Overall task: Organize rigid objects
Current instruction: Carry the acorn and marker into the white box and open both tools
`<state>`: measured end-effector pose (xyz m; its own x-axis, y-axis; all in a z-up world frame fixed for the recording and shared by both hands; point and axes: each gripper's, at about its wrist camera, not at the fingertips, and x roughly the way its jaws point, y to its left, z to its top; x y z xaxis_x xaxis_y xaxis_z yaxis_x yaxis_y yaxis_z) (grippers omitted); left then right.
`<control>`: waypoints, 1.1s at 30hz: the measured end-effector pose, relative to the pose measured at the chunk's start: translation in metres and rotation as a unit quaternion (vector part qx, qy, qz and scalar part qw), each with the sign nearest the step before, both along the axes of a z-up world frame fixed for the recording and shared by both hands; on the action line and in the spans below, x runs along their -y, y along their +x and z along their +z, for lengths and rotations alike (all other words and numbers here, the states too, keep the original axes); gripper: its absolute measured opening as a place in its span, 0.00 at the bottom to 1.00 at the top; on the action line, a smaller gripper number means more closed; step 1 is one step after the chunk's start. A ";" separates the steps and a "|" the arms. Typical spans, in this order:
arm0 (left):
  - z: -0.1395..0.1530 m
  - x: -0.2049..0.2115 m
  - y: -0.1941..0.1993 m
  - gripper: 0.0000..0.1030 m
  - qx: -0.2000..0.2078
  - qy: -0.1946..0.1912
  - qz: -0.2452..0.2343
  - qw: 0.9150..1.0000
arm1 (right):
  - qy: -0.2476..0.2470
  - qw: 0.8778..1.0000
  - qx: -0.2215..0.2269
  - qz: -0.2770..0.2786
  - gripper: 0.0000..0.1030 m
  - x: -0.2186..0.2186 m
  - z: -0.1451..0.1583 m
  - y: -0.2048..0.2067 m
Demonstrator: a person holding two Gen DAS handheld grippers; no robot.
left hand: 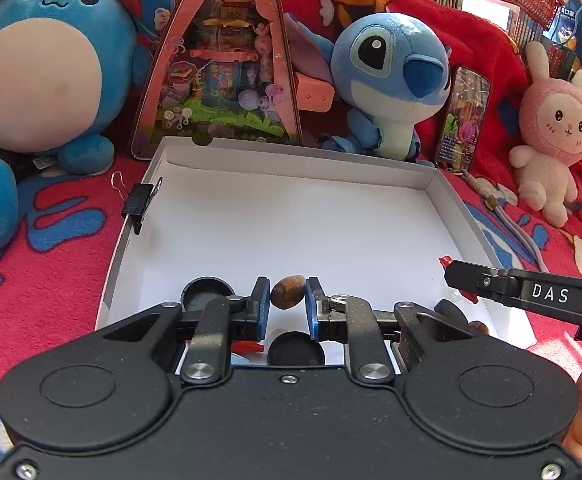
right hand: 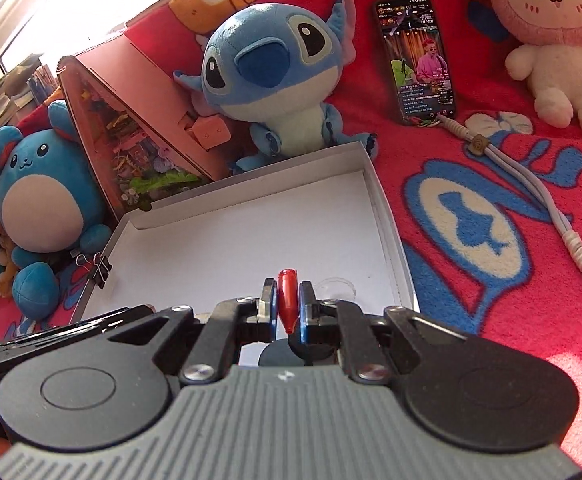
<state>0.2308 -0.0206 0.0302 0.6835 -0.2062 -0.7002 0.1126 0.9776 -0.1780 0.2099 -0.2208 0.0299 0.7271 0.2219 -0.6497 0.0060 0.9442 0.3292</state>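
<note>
My left gripper (left hand: 287,285) is shut on a brown, nut-like oval piece (left hand: 288,299), held between its blue pads over the near part of a shallow white box (left hand: 291,162). In the right wrist view my right gripper (right hand: 287,294) is shut on a small red pointed piece (right hand: 287,304) above the same box (right hand: 251,196). The right gripper (left hand: 453,270) also reaches in from the right in the left wrist view, the red tip (left hand: 445,260) showing at its end. Black round caps (left hand: 207,292) (left hand: 295,348) lie on the box floor, one (right hand: 279,354) under the right gripper.
A black binder clip (left hand: 139,200) is clamped on the box's left wall. A clear round lid (right hand: 337,286) lies by the box's right wall. Plush toys (left hand: 387,80), a pink triangular toy house (left hand: 219,60) and a phone (right hand: 415,60) with a strap crowd the red blanket (left hand: 43,300) around the box.
</note>
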 end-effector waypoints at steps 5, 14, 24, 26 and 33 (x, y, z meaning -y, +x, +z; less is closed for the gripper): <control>-0.006 0.001 0.004 0.18 -0.004 0.008 0.004 1.000 | -0.010 1.000 -0.004 0.001 0.14 -0.008 -0.007 0.008; -0.008 0.004 0.006 0.18 0.001 0.024 -0.002 1.000 | -0.041 0.999 -0.003 0.011 0.14 -0.015 -0.010 0.015; -0.007 0.004 0.002 0.18 0.005 0.022 -0.007 1.000 | -0.050 0.998 -0.006 0.024 0.17 -0.017 -0.014 0.016; -0.005 0.003 0.000 0.21 0.008 0.022 -0.008 1.000 | -0.050 0.998 -0.006 0.026 0.20 -0.018 -0.014 0.015; 0.006 0.003 -0.018 0.38 0.032 0.021 -0.020 0.999 | -0.047 0.998 0.004 0.035 0.32 -0.014 -0.012 0.004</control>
<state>0.2131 -0.0231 0.0358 0.7189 -0.2045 -0.6643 0.1608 0.9787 -0.1273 0.2139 -0.2064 0.0181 0.7166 0.2117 -0.6646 -0.0637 0.9687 0.2398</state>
